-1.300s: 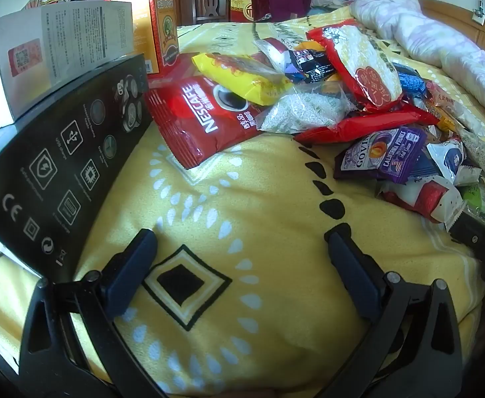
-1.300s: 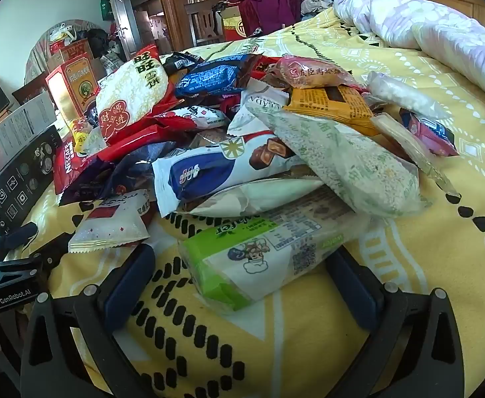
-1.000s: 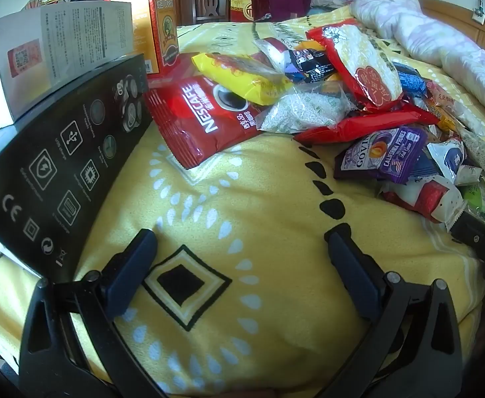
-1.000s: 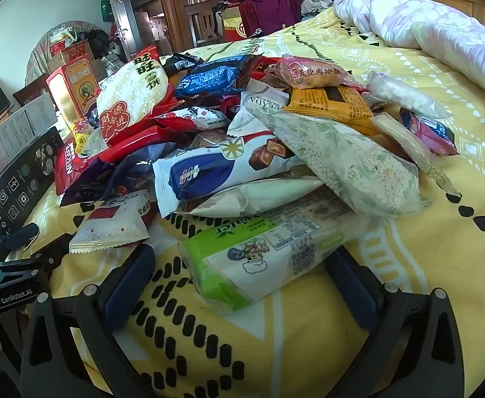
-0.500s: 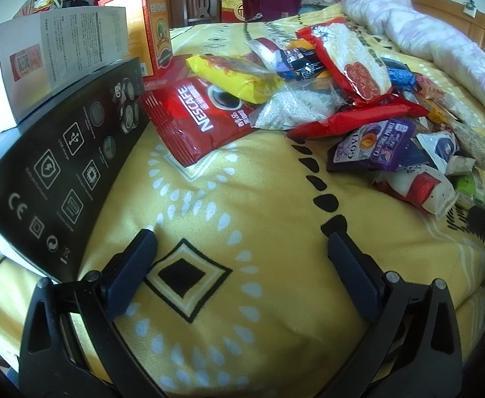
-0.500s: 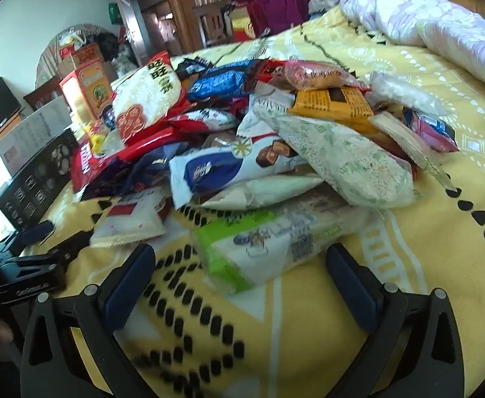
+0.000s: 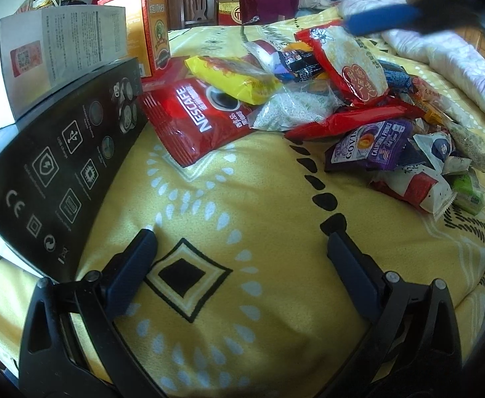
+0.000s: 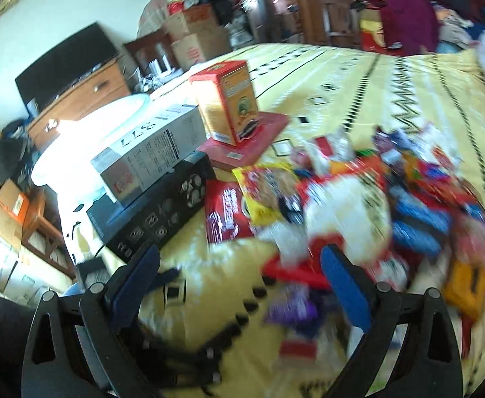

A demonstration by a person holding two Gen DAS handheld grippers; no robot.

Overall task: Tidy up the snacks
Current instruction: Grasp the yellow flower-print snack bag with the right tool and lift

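A heap of snack packs lies on the yellow bedspread [image 7: 242, 199]: a red Nescafe pack [image 7: 202, 119], a yellow bag [image 7: 232, 79], a red and white cracker bag [image 7: 352, 63], a purple pack [image 7: 371, 146] and a green pack [image 7: 468, 192]. My left gripper [image 7: 240, 235] is open and empty, low over bare bedspread in front of the heap. My right gripper [image 8: 240, 255] is open and empty, held high above the heap's left side; that view is blurred by motion. The Nescafe pack [image 8: 225, 212] lies beyond its fingers. One blue finger [image 7: 381, 21] of the right gripper shows above the cracker bag.
A black box [image 7: 53, 165] with a white box [image 7: 59, 46] on it lies left of the heap, and an orange carton [image 8: 229, 106] stands on a flat red box [image 8: 252, 142]. A rolled pale quilt [image 7: 458, 66] lies at the right. A wooden dresser [image 8: 79, 99] stands past the bed.
My right gripper has lifted from the green pack at bed level and swung up and left over the heap, still open. The left gripper has hardly moved.
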